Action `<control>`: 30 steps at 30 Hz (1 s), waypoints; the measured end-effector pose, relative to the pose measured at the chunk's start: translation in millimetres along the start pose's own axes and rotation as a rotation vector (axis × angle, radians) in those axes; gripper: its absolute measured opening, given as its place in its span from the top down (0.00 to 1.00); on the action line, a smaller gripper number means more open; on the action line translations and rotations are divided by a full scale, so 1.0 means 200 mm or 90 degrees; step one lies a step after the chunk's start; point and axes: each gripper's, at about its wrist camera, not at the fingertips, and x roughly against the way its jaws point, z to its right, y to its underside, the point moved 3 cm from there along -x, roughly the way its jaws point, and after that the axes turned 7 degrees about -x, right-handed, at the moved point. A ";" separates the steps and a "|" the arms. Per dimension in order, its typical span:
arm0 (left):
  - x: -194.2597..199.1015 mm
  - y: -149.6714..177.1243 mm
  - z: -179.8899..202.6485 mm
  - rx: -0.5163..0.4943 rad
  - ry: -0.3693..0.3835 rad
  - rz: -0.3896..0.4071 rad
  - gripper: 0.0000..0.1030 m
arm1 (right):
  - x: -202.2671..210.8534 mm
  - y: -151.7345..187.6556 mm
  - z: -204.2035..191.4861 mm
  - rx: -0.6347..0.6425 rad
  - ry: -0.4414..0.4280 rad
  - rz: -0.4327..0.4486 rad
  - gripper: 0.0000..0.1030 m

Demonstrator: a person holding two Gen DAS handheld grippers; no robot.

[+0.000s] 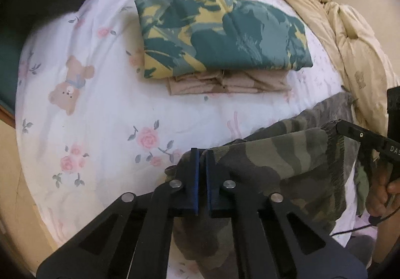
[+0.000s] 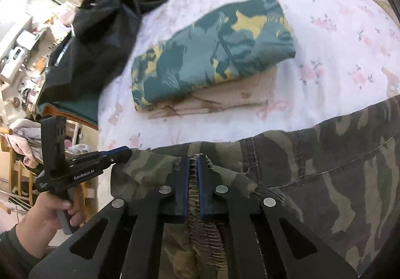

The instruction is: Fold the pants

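Floral bed sheet (image 1: pixel 112 109) carrying camouflage pants (image 1: pixel 287 154) at its near edge, both hand-held grippers clamped on the cloth.

Left hand-held gripper (image 1: pixel 202 154) has its blue pads nearly together, pinching a thin fold at the pants' corner; right hand-held gripper (image 2: pixel 192 157) is narrow too, squeezing the ribbed, gathered waistband between its pads. Farther back on the sheet lies a folded green-and-yellow patterned garment (image 1: pixel 220 31) stacked on a folded beige one (image 1: pixel 230 85). Only the left wrist view shows the crumpled cream quilt (image 1: pixel 337 24) along the bed's far side and a teddy-bear print on the sheet. Only the right wrist view shows a heap of black clothing (image 2: pixel 107 29), a cluttered room beyond the bed, and the person's hand (image 2: pixel 47 211) gripping the left tool's handle. Pants fabric looks like sturdy woven cotton with stitched seams.
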 end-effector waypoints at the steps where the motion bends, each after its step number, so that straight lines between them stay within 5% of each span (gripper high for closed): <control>1: 0.03 -0.01 0.01 0.000 0.000 0.014 0.99 | 0.02 -0.01 0.00 0.001 -0.011 0.009 0.96; 5: 0.06 -0.03 0.00 0.025 -0.027 0.037 0.99 | 0.04 -0.06 -0.01 0.002 -0.027 0.057 0.97; 8: 0.04 -0.04 0.00 0.022 -0.062 0.044 0.99 | -0.09 -0.09 0.01 0.020 0.034 0.053 0.97; 11: 0.00 -0.05 -0.01 0.035 -0.083 0.043 0.99 | -0.17 -0.09 0.07 0.052 0.154 0.071 0.98; 17: 0.02 -0.04 0.02 0.016 -0.118 0.038 0.93 | 0.01 -0.04 0.16 -0.007 0.070 0.065 0.94; 21: 0.11 -0.03 0.06 -0.010 -0.173 0.074 0.46 | 0.17 0.16 0.16 -0.007 0.027 0.035 0.92; 24: 0.15 -0.01 0.13 -0.039 -0.171 0.093 0.32 | 0.22 0.35 0.18 0.000 0.037 0.003 0.70; 25: 0.16 -0.01 0.15 -0.047 -0.164 0.092 0.32 | 0.20 0.42 0.19 0.001 0.040 -0.012 0.51; 26: 0.16 0.00 0.17 -0.055 -0.162 0.090 0.32 | 0.19 0.47 0.20 0.008 0.045 -0.019 0.43; 28: 0.15 0.01 0.21 -0.069 -0.165 0.084 0.32 | 0.14 0.56 0.22 0.033 0.082 -0.024 0.50; 29: 0.15 0.01 0.22 -0.074 -0.166 0.082 0.32 | 0.14 0.60 0.22 0.032 0.073 -0.026 0.77; 30: 0.15 0.02 0.23 -0.080 -0.169 0.078 0.32 | 0.14 0.63 0.21 0.019 0.045 -0.033 0.85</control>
